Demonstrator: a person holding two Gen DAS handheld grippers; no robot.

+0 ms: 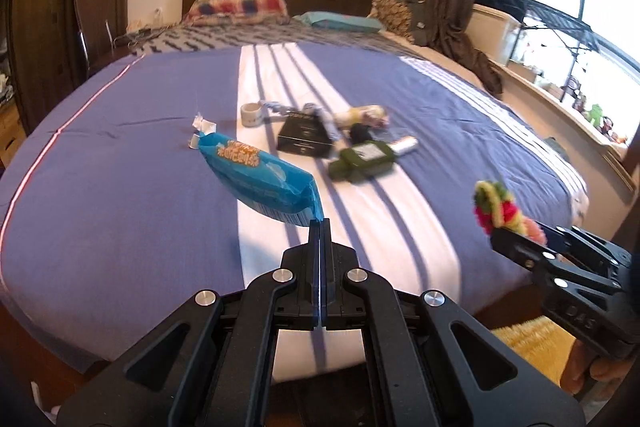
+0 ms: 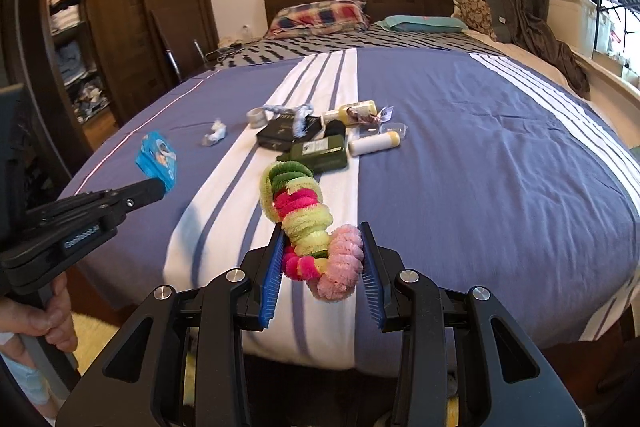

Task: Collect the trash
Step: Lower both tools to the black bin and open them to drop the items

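My left gripper [image 1: 320, 223] is shut on the edge of a blue snack wrapper [image 1: 260, 175], which hangs lifted over the bed; the right wrist view shows that wrapper [image 2: 157, 159] at the left gripper [image 2: 158, 185]. My right gripper [image 2: 323, 233] is shut on a fuzzy coil of pink, green and yellow chenille [image 2: 308, 223], held above the bed; the coil [image 1: 496, 207] also shows at the right gripper [image 1: 502, 233] in the left wrist view. A crumpled white scrap [image 1: 202, 131] lies on the blue cover.
On the bed's [image 1: 120, 167] white stripe lie a tape roll [image 1: 251, 115], a black box [image 1: 306, 139], a green bottle [image 1: 364, 161], a small white bottle [image 2: 374, 143] and a yellow bottle [image 2: 352, 111]. Wardrobe shelves [image 2: 70, 47] stand left, a window ledge [image 1: 560, 91] right.
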